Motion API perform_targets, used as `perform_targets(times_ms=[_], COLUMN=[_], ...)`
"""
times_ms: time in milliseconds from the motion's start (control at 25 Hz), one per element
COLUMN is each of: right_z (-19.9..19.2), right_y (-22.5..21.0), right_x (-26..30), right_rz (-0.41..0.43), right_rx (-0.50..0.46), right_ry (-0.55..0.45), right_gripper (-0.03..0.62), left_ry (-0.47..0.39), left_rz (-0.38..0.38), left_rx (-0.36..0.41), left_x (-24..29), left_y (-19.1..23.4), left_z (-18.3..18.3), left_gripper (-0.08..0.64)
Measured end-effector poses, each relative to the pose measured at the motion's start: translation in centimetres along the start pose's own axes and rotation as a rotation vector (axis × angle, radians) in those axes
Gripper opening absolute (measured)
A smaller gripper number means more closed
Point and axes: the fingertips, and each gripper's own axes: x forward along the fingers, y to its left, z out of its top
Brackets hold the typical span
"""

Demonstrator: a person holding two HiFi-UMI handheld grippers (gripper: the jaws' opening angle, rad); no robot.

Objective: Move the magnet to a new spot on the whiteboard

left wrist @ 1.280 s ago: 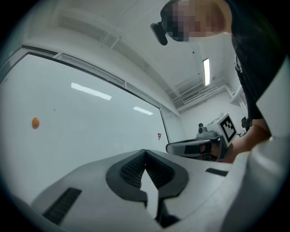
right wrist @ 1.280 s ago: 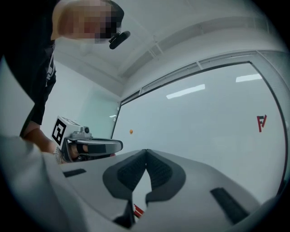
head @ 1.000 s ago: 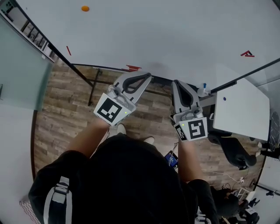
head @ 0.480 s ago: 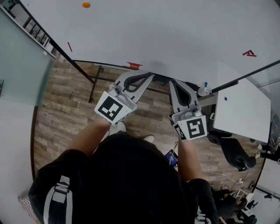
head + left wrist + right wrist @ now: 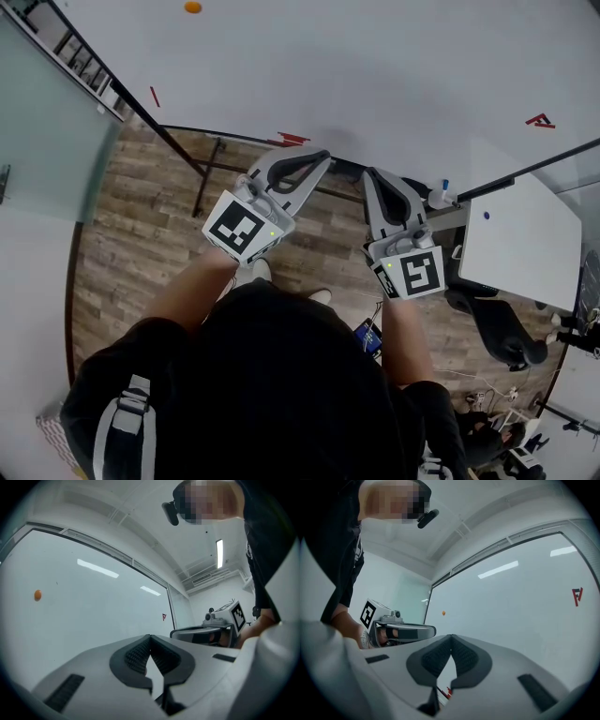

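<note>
The magnet (image 5: pixel 192 7) is a small orange round dot on the whiteboard (image 5: pixel 375 66), far up at the left in the head view and almost cut by the top edge; it sits well apart from both grippers; being round, it shows us no long axis and no direction, and it is too small for us to make out any print on it.

The left gripper (image 5: pixel 322 156) is level with its tip near the lower edge of the whiteboard; in the left gripper view its fingers (image 5: pixel 136 653) meet at the tips with nothing between them. The right gripper (image 5: pixel 375 174) lies just beside it; its fingers (image 5: pixel 465 656) are likewise closed tip to tip and empty.

A red mark (image 5: pixel 540 120) on the right of the whiteboard looks like an F with a slanted stroke; we cannot read it as a word. Two red strokes (image 5: pixel 291 140) low on the whiteboard are too small to read. Each gripper carries a marker cube (image 5: pixel 246 232) with a black-and-white square pattern and no words.

The person's dark torso (image 5: pixel 272 394) hides much of the wooden floor (image 5: pixel 131 234); a white panel (image 5: pixel 525 244) with a blue dot (image 5: pixel 486 215) is cut off at the right.
</note>
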Motion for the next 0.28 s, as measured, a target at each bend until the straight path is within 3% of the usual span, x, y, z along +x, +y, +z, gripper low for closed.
perform_targets(times_ms=[280], right_z=[0.28], right_y=[0.42], right_x=[0.38], right_rz=[0.014], right_rx=[0.000], right_ry=[-0.006], right_gripper=[0.000], left_ry=[0.007], left_rz=[-0.014], left_rx=[-0.012], left_x=[-0.14], left_y=[-0.05], left_z=[-0.02], left_gripper=[0.005])
